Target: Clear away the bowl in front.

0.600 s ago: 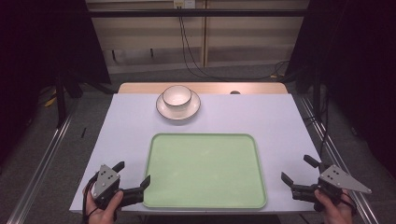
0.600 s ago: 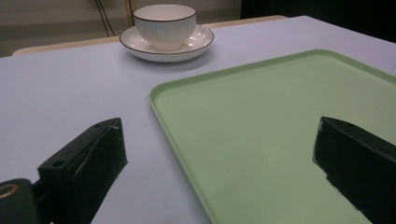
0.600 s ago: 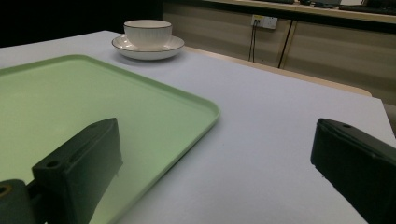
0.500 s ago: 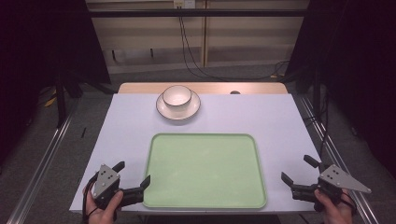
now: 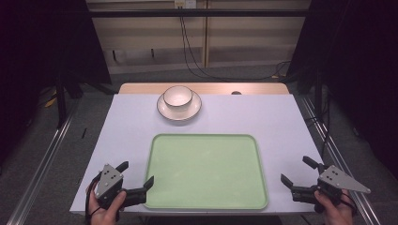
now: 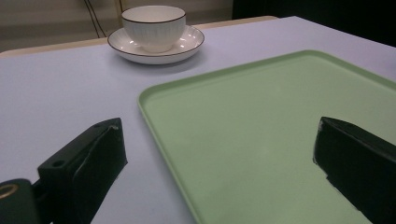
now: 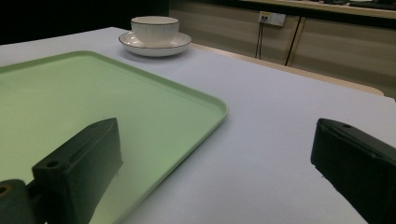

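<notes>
A light green tray (image 5: 206,168) lies flat and empty at the near middle of the table. Beyond it, a white cup (image 5: 178,96) stands upright on a white saucer (image 5: 179,109). My left gripper (image 5: 136,174) rests open at the tray's near left corner, one jaw over the tray, the other over the table. My right gripper (image 5: 298,171) is open just off the tray's right edge. From the left gripper view the tray (image 6: 280,135) and the cup (image 6: 153,25) lie ahead; in the right gripper view the tray (image 7: 93,102) is on the left with the cup (image 7: 154,29) far off.
A pale lilac cover (image 5: 277,117) spreads over the table, with a wooden strip (image 5: 253,88) at the far edge. Cables (image 5: 192,51) hang against the wall behind. Metal rails (image 5: 42,159) run along the floor on both sides.
</notes>
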`<move>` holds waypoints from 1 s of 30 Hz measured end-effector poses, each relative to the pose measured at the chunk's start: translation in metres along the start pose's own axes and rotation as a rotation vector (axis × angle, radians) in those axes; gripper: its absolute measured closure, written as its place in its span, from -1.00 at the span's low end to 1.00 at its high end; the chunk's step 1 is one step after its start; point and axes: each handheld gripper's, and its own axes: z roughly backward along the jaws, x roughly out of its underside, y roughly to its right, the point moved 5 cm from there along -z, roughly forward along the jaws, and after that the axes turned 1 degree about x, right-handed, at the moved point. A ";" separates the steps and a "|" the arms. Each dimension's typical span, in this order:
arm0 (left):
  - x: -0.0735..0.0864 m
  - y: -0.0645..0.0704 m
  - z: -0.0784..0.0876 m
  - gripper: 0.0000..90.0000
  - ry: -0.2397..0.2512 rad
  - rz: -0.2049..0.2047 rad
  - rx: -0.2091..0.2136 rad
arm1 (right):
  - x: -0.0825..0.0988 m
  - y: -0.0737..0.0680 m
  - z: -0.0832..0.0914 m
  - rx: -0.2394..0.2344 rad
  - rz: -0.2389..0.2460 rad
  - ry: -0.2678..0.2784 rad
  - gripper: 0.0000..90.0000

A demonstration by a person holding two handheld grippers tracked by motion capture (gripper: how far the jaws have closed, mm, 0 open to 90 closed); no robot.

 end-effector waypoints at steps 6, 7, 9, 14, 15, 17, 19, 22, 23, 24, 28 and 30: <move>-0.004 0.003 -0.007 -0.95 -0.008 -0.004 0.013 | 0.000 -0.002 -0.001 -0.017 0.002 0.005 -0.97; -0.008 0.001 -0.008 -0.95 -0.008 -0.007 0.012 | 0.000 -0.002 -0.001 -0.016 0.001 0.008 -0.97; -0.011 0.000 -0.010 -0.95 -0.003 -0.011 0.020 | 0.000 -0.002 -0.001 -0.020 0.001 0.009 -0.97; -0.016 -0.003 -0.011 -0.95 -0.002 -0.018 0.017 | 0.000 -0.002 -0.001 -0.022 -0.001 0.008 -0.97; -0.017 -0.003 -0.012 -0.95 -0.007 -0.020 0.008 | 0.000 -0.003 -0.001 -0.020 0.000 0.009 -0.97; -0.017 -0.003 -0.014 -0.95 -0.007 -0.015 0.017 | -0.001 -0.003 -0.002 -0.021 0.001 0.010 -0.97; -0.017 -0.003 -0.015 -0.95 -0.024 -0.030 0.014 | -0.001 -0.004 -0.002 -0.027 0.002 0.010 -0.97; -0.018 -0.002 -0.020 -0.95 -0.030 -0.037 0.028 | -0.001 -0.004 -0.001 -0.033 0.003 0.008 -0.97; -0.019 -0.001 -0.021 -0.95 -0.033 -0.045 0.037 | -0.001 -0.004 -0.001 -0.033 0.003 0.008 -0.97; -0.020 0.000 -0.023 -0.95 -0.036 -0.043 0.030 | -0.001 -0.004 -0.002 -0.035 0.005 0.009 -0.97; -0.028 0.001 -0.029 -0.95 -0.029 -0.062 0.054 | -0.001 -0.004 -0.002 -0.034 -0.001 0.005 -0.97; -0.032 0.001 -0.033 -0.95 -0.023 -0.056 0.053 | 0.000 -0.004 -0.002 -0.034 -0.001 0.010 -0.97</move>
